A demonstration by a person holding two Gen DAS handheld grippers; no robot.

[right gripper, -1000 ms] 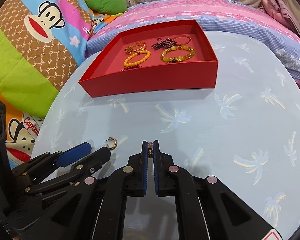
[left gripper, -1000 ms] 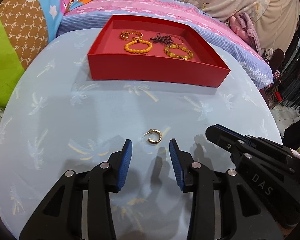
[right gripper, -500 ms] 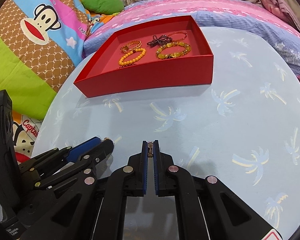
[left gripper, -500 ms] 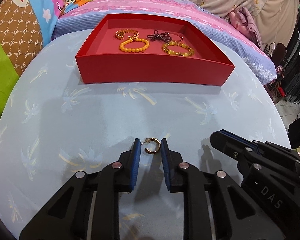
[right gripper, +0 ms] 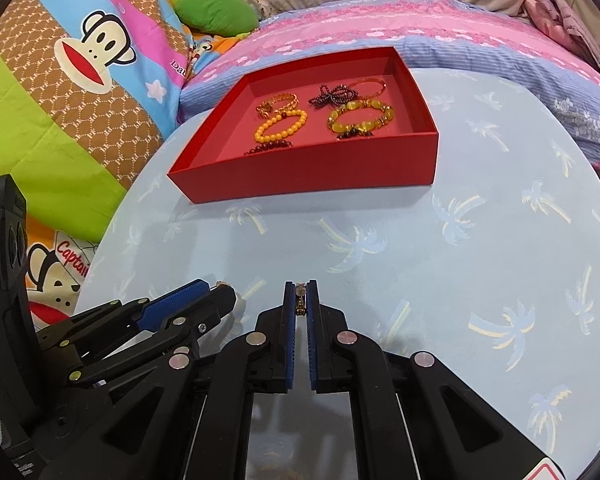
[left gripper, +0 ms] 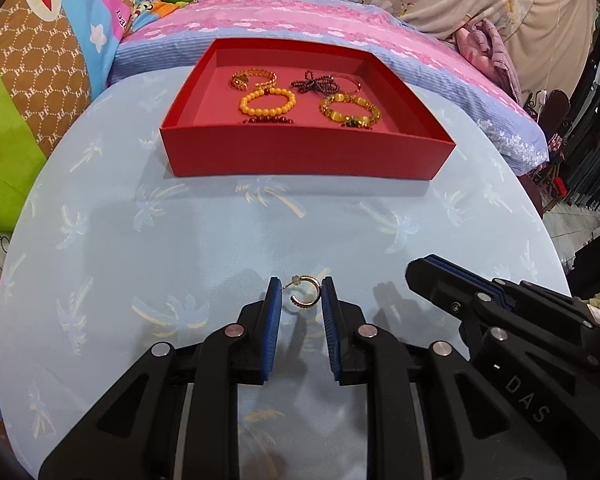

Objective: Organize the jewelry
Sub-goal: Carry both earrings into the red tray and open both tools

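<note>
A gold hoop earring (left gripper: pixel 305 292) sits between the blue pads of my left gripper (left gripper: pixel 300 294), which is shut on it above the light blue table (left gripper: pixel 180 240). My right gripper (right gripper: pixel 300 294) is shut on a second small gold earring (right gripper: pixel 300 300), held edge-on between its pads. The right gripper also shows at the right of the left wrist view (left gripper: pixel 440 280). The left gripper shows at lower left in the right wrist view (right gripper: pixel 212 296). A red tray (left gripper: pixel 300 156) at the far side holds several bracelets, among them an orange bead one (left gripper: pixel 267 102).
The round table's edge curves close on both sides. Colourful cushions (right gripper: pixel 60 80) lie to the left and a pink and blue bedspread (left gripper: pixel 300 20) behind the tray. Clothes racks (left gripper: pixel 592 140) stand at far right.
My left gripper closed its jaws around the hoop earring and lifted it off the table. The right gripper stayed shut on its earring and rose a little.
</note>
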